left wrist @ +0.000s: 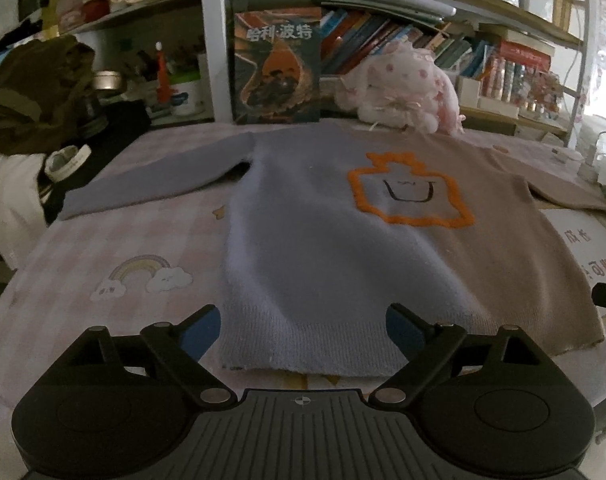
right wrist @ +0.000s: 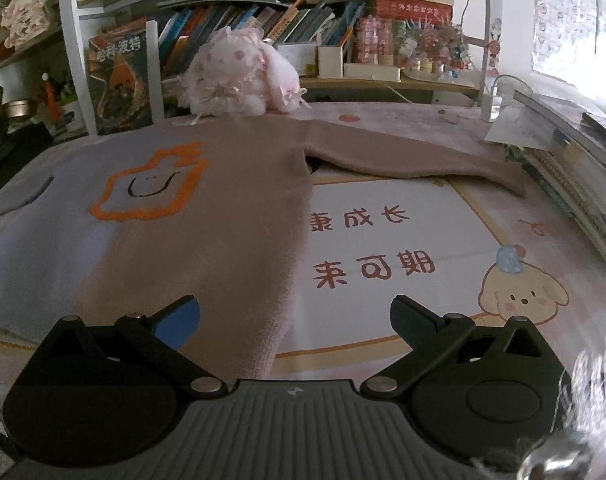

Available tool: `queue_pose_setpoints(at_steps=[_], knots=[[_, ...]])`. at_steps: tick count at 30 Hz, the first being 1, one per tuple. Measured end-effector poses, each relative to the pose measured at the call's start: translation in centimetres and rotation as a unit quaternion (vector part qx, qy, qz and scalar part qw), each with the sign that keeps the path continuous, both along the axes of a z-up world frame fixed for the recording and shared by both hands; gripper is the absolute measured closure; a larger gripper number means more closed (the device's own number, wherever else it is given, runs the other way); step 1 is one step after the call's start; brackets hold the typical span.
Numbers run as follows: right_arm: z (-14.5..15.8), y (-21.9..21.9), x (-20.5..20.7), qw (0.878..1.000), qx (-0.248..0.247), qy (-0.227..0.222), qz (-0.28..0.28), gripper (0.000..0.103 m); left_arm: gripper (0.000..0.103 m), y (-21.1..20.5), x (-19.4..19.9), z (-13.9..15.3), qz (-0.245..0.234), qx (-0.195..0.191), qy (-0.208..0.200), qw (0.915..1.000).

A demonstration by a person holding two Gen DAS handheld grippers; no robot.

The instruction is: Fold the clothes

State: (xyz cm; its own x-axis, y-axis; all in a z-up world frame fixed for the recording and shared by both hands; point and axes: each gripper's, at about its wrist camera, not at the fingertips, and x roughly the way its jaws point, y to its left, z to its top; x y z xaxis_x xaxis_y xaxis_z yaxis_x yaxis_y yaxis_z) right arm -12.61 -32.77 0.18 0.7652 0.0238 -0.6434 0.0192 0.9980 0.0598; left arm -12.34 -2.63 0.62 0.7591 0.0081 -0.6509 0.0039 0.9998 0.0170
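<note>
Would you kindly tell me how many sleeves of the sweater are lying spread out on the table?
2. The lavender sleeve stretches out from the sweater toward the dark clothes pile; the tan sleeve stretches the opposite way toward the stacked books. Neither is folded in yet.

A home, likely a child's room: crowded bookshelves (right wrist: 287, 28), a pink plush rabbit (right wrist: 239, 76), and a cartoon mat (right wrist: 503, 300) on the tabletop.

The book (left wrist: 277, 66) standing against the shelf reads 哈利·波特 across its cover. The printed mat (right wrist: 387, 240) on the bench shows, upside down, 成长 and 未可期 — other characters unclear.
</note>
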Motion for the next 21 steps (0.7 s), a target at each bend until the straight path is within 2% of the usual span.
queue_pose_setpoints(at_steps=[8, 16, 21], knots=[[0.3, 4.3, -0.6, 0.999, -0.005, 0.001, -0.048, 0.0, 0.011, 4.0, 1.6, -0.1, -0.066, -0.003, 0.003, 0.9978], [0.7, 10.7, -1.3, 0.996, -0.007, -0.002, -0.091, 0.0, 0.011, 9.1, 3.5, -0.1, -0.137, -0.002, 0.001, 0.9905], [0.3, 14.2, -1.6, 0.993, -0.008, -0.003, -0.114, 0.0, 0.011, 12.4, 4.4, -0.2, -0.157, 0.001, -0.009, 0.9875]])
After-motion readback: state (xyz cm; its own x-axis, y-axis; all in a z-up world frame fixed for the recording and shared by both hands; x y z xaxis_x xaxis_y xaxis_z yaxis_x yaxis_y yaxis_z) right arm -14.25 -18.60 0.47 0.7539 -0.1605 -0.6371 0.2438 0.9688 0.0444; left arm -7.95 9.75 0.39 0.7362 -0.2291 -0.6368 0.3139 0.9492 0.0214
